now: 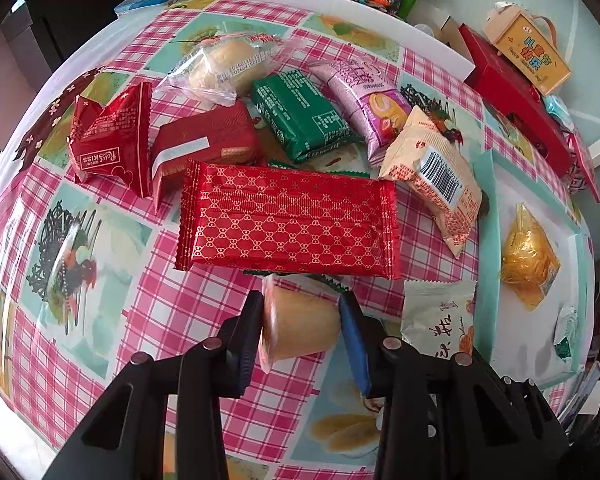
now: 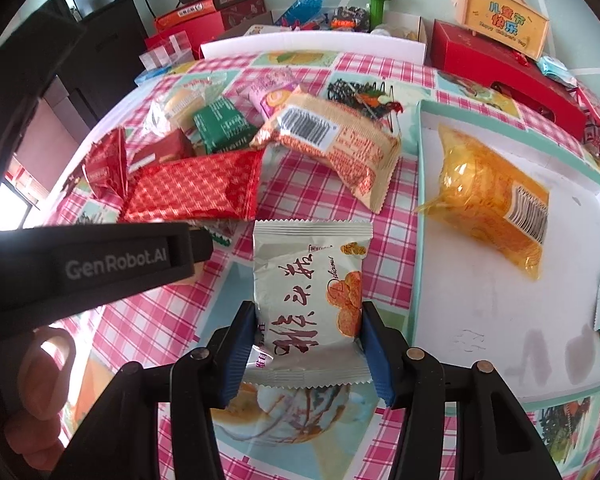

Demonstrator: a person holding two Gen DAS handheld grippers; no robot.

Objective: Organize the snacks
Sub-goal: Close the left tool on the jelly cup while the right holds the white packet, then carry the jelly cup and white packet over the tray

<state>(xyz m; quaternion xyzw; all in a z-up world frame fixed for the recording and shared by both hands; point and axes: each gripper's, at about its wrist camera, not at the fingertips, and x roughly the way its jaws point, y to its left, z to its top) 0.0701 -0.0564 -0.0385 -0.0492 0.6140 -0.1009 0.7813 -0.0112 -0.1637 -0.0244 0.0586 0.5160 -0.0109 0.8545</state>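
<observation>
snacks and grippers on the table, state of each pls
left gripper: shut on the jelly cup
right gripper: shut on the white packet
yellow packet: lying flat in the tray
red patterned packet: lying on the cloth, untouched
barcode packet: propped on the pile, tilted

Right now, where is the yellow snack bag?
In the right wrist view the yellow snack bag lies on the right, inside the white tray with the mint rim, beside the pink checked tablecloth.

Snack packets (image 1: 288,220): about eleven; trays (image 2: 500,340): one; grippers (image 1: 302,322): two
</observation>
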